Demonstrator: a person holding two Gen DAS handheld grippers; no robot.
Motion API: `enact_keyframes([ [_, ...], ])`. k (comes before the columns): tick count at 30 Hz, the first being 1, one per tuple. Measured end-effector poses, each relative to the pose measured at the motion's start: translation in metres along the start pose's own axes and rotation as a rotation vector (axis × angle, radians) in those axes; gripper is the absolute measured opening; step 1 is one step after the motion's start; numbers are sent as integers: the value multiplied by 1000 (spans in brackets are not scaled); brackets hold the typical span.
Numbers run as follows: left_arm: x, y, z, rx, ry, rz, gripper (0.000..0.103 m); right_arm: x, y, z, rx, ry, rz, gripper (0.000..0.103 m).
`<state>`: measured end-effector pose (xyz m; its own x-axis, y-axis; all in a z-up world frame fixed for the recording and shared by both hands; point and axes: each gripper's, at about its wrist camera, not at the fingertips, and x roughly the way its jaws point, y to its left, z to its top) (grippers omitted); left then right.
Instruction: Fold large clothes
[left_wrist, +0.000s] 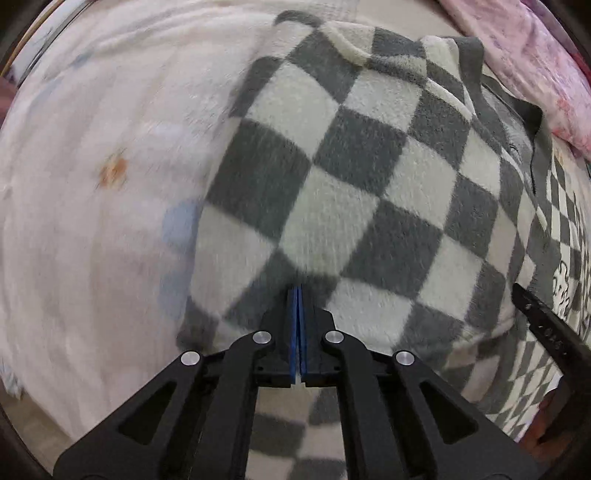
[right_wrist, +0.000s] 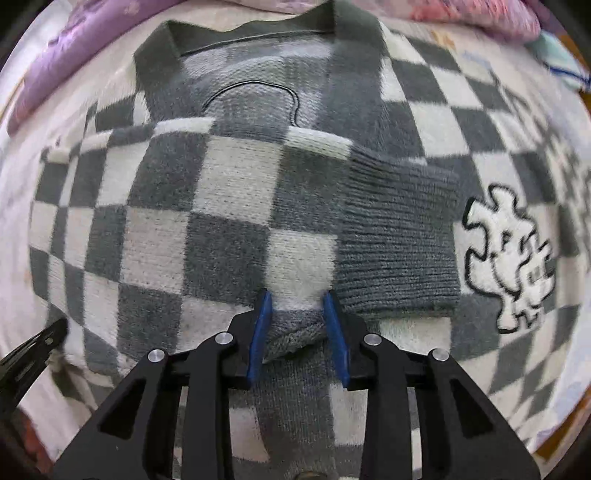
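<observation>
Left wrist view: the left gripper (left_wrist: 298, 295) sits at six o'clock, its blue pads pressed together with nothing visibly between them. The checkered sweater (left_wrist: 332, 177) fills the centre and runs to three o'clock, lying on a pale bedsheet (left_wrist: 92, 166) that spreads toward nine o'clock. A pink quilt (left_wrist: 535, 55) lies at one o'clock. The other gripper's black finger pokes in at four o'clock.

Right wrist view: the right gripper (right_wrist: 298, 314) at six o'clock holds its jaws partly spread, a bunched grey knit edge between the pads. The sweater's ribbed cuff (right_wrist: 399, 240) lies just toward three o'clock, a white embroidered patch (right_wrist: 506, 258) beyond, the collar (right_wrist: 258, 33) at twelve.
</observation>
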<state>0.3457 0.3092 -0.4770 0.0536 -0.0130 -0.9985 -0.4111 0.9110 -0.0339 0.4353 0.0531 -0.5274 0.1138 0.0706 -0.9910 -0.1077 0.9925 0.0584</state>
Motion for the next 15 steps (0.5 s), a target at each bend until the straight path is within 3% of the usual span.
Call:
enact_keyframes([
  [5, -13, -15, -10, 56, -19, 43, 1, -12, -22, -2, 13, -6, 55, 31],
  [6, -19, -19, -12, 61, -15, 44, 6, -18, -29, -4, 12, 3, 75, 34],
  [8, -35, -24, -11, 74, -17, 24, 21, -37, -27, 1, -15, 36, 105, 57],
  [9, -45, -26, -13, 72, -27, 16, 36, -43, -29, -2, -18, 33, 109, 62],
  [10, -53, -30, -15, 73, -37, 16, 43, -51, -31, -6, -17, 19, 115, 66],
  [13, -83, -40, -26, 107, -38, 33, 48, -86, -40, -25, -13, 1, 130, 80],
  [15, -92, -34, -35, 110, -45, 32, 50, -109, -47, -31, -1, -9, 143, 81],
])
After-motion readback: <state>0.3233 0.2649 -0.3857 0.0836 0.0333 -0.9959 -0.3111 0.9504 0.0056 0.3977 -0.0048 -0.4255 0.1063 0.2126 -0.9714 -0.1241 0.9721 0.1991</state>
